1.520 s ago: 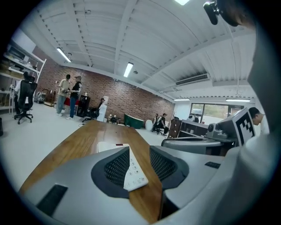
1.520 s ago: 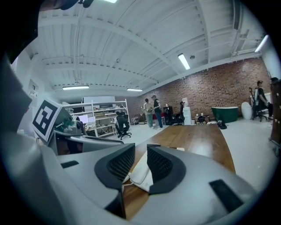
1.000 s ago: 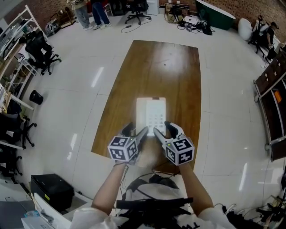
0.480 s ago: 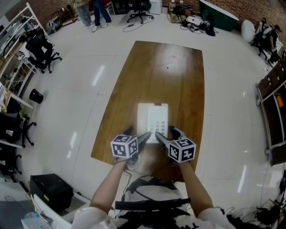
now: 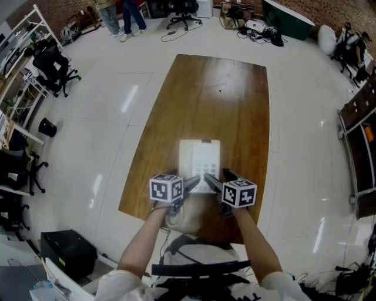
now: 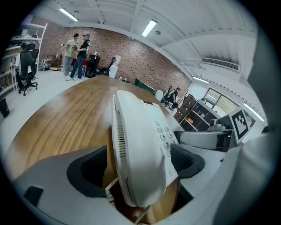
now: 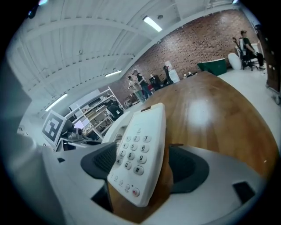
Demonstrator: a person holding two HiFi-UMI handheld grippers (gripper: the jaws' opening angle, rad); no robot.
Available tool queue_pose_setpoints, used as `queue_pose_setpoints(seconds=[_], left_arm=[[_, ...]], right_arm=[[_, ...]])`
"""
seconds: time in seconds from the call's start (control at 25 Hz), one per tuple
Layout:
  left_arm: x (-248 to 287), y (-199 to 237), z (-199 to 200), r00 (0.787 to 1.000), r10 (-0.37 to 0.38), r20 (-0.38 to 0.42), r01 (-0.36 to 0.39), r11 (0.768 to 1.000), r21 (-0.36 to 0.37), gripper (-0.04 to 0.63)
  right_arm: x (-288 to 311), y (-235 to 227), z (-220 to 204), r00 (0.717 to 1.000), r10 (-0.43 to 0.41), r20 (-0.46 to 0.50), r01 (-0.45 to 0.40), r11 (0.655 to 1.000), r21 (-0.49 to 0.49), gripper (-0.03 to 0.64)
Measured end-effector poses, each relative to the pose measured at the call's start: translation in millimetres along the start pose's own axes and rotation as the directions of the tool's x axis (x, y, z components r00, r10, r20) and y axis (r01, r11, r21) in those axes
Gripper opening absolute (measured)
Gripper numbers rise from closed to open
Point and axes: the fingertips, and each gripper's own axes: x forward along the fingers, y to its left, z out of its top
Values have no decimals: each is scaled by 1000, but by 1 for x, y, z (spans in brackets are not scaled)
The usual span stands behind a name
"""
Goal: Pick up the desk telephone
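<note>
Far left of the telephone (image 5: 200, 157), out on the pale floor: a black office chair (image 5: 54, 66). Beyond the telephone's far side and a little left, past the desk end, two people (image 5: 120, 14) stand.

Left tool (image 5: 183, 178): at the telephone's near left corner, with its marker cube just behind. The jaws are spread wide and have just been opening. The handset (image 6: 134, 149) end of the telephone stands between them. A clear gap shows between the outer pad and the handset. The inner pad sits close by the keypad side; whether it touches is hard to say from this angle, but no squeeze shows. A bit of coiled cord (image 6: 109, 198) peeks out under the handset.

Telephone: white, lying on the brown wooden desk (image 5: 217, 94), toward the desk's near end. The handset is cradled on its left and the keypad (image 7: 131, 154) is on its right. Its base rests on the wood.

Right tool (image 5: 220, 176): at the telephone's near right corner, mirroring the left one. The jaws are wide apart and have also just been opening. The keypad edge of the telephone lies between them with space on both sides, so the pads are not pressing.

Far right of the telephone: dark shelving (image 5: 358, 111) along the room's edge.
</note>
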Motion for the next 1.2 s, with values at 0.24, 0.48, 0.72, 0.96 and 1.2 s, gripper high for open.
queue_pose_setpoints(seconds=[0.24,0.48,0.72,0.96,1.2], left_arm=[[12,-2,-5,999,-3,-47,5,999,39,411],[17,-3,-3,997,-25,-74,27,999,21,403],[22,-3,-1,993,-54,-101,55,998,10,411],[22,-1,1,996,-44,-82,44,999,-1,393],[18,0,-1,999,-10,-45,9,1000,-27,382]], right_arm=[[20,-15,-5,999,-3,-53,4,1000,10,364],[31,-10,1,996,25,-87,-26,1000,-8,360],[38,-14,0,982,54,-180,-53,999,10,338],[39,-16,1,984,47,-174,-47,999,4,328],[38,-16,0,989,46,-144,-45,999,7,314]])
